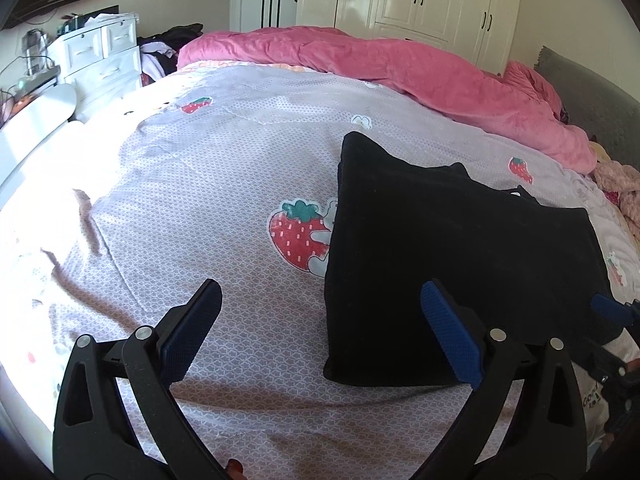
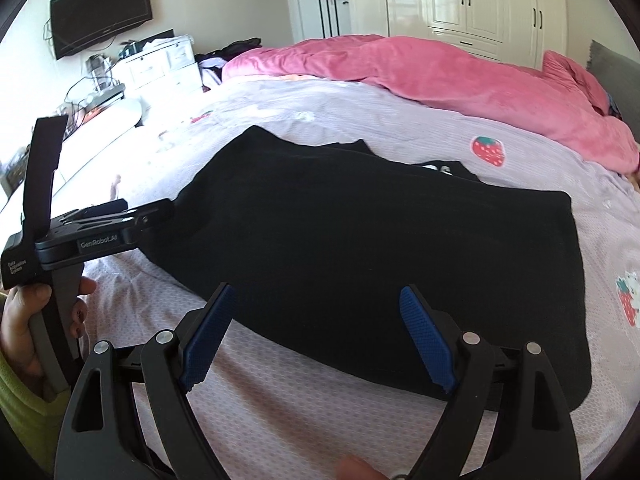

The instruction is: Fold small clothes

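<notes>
The black garment [image 1: 460, 256] lies flat on the bed, folded into a rough rectangle with layered edges showing along its far side. A bit of white print [image 2: 442, 169] peeks out at that far edge, mostly covered by the upper layer. Its cloth looks smooth and dark with few wrinkles, its near edge straight, and its left side partly covers a printed strawberry.
</notes>
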A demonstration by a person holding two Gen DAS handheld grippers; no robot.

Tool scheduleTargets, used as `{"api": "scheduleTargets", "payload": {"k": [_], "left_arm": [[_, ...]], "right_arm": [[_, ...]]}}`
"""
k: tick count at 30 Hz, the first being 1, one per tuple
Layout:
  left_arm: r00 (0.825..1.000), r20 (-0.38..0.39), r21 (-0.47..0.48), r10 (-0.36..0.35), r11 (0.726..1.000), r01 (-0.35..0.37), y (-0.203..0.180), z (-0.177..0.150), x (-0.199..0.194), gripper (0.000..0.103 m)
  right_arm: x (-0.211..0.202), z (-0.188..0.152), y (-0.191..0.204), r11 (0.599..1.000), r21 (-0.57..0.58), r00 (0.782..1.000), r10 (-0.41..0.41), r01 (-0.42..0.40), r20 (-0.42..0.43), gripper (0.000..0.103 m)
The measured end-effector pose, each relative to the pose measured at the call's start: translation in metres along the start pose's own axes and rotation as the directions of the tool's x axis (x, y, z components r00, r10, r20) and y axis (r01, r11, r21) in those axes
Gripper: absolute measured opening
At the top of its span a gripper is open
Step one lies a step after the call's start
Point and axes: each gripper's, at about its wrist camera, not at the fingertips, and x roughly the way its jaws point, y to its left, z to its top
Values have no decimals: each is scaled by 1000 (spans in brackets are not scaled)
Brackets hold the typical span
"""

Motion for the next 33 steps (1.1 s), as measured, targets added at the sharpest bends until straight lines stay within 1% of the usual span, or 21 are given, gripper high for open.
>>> {"api": "scheduleTargets", "payload": {"k": [15,24,27,29,30,31,33], "left_arm": [[1000,6,-45,3,999,-3,17,5,-2,93],[1000,-3,-120,0,993,-1,39,10,2,93],[1000,-9,-137,2,991,-4,44,11,3,93],[1000,-12,-141,8,990,-9,47,12,5,93],[1000,-16,-143,14,990,-16,48,13,6,93],[1000,-18,-144,17,989,-19,49,13,7,93],[1000,-23,-146,21,989,-25,50,14,9,93]], "right_arm": [[21,4,45,993,-111,999,29,-32,-26,83],[42,6,71,979,-196,998,37,-46,-52,83],[50,6,83,969,-245,998,26,-39,-54,83],[58,6,92,956,-293,998,4,-21,-57,84],[63,5,98,945,-328,998,-22,1,-60,87],[67,5,101,937,-348,998,-34,10,-61,95],[74,3,110,915,-402,997,-59,36,-43,95]]}}
